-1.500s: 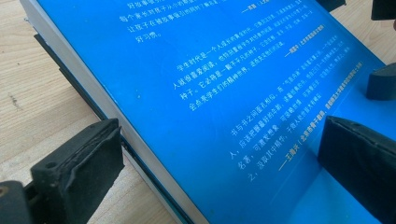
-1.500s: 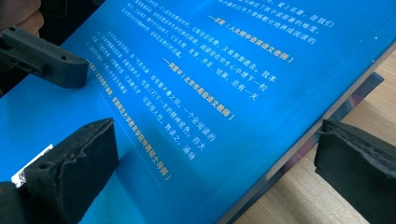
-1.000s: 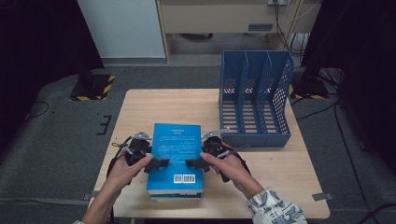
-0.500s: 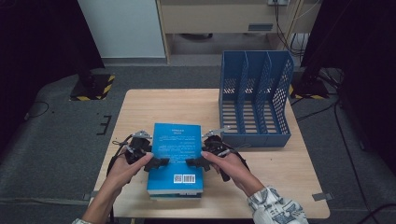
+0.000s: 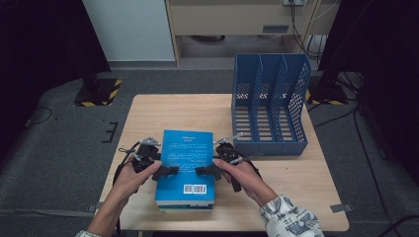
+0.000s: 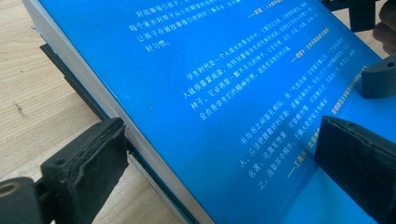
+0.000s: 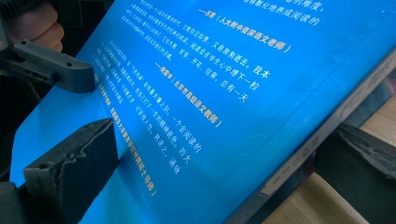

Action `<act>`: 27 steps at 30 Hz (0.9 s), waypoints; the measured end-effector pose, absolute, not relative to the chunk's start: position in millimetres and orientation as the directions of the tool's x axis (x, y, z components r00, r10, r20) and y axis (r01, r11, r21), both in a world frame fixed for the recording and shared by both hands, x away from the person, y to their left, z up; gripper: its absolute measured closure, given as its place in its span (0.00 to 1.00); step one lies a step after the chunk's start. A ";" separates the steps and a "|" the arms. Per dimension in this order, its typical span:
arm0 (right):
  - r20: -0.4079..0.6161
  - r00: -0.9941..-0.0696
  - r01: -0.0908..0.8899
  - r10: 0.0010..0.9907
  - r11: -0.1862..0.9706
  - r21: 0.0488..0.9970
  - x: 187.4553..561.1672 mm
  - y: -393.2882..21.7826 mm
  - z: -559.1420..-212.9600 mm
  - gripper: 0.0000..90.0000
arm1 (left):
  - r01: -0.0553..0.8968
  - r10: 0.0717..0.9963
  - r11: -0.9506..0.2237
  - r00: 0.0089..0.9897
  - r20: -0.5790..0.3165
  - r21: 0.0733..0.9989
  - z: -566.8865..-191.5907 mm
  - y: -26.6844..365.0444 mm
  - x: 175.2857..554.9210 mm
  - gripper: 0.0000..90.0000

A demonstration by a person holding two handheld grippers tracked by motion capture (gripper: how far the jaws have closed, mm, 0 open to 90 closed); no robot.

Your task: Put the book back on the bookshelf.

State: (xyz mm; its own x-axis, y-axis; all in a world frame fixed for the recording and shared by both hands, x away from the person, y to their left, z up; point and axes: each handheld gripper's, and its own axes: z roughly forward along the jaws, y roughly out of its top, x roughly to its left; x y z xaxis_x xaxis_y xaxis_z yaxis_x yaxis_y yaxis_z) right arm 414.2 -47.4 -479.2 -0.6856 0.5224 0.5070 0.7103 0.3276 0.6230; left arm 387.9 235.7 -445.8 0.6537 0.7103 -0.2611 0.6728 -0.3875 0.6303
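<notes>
A blue book with white print and a barcode lies flat near the front of the wooden table, on top of a thinner dark book. My left gripper clamps its left edge. In the left gripper view, one jaw presses the page edge and the other rests on the cover. My right gripper holds the opposite edge. In the right gripper view, one jaw sits on the cover and the other under the edge. The fingertips face each other, a little apart, over the cover.
A blue perforated file holder with several upright slots stands at the table's right rear, close to the book's far right corner. Bare wood lies behind the book and at the front right. Dark floor with cables surrounds the table.
</notes>
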 end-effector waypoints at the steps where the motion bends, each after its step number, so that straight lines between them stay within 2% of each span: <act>1: 0.503 -0.688 0.707 0.523 0.328 0.627 414.2 -47.4 -479.2 0.00 | 0.672 0.710 -0.386 0.653 -0.261 0.632 -445.6 235.9 388.0 0.03; 5: 0.489 -0.689 0.703 0.535 0.330 0.630 412.5 -46.6 -477.2 0.00 | 0.675 0.711 -0.390 0.653 -0.261 0.626 -443.3 237.8 389.6 0.07; 12: 0.458 -0.698 0.692 0.550 0.356 0.628 412.5 -45.7 -470.3 0.02 | 0.667 0.733 -0.384 0.640 -0.229 0.638 -435.2 238.7 390.5 0.23; 21: 0.435 -0.707 0.681 0.557 0.373 0.630 411.6 -44.6 -465.7 0.03 | 0.680 0.744 -0.352 0.620 -0.249 0.643 -434.5 244.5 391.8 0.35; 25: 0.429 -0.712 0.675 0.556 0.372 0.637 412.1 -44.0 -465.6 0.03 | 0.681 0.748 -0.350 0.617 -0.246 0.643 -433.6 244.4 391.9 0.37; 27: 0.431 -0.709 0.677 0.558 0.370 0.636 412.0 -44.1 -465.5 0.03 | 0.680 0.751 -0.352 0.616 -0.240 0.644 -432.3 244.7 391.6 0.41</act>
State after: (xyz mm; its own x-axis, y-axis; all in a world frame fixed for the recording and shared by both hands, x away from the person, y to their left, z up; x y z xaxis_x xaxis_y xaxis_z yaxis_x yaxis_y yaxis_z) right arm 412.0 -44.1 -465.5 -0.7094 0.5580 0.4306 0.6771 0.3699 0.6362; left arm 391.6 244.7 -432.3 0.6157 0.7506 -0.2400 0.6797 -0.3517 0.6437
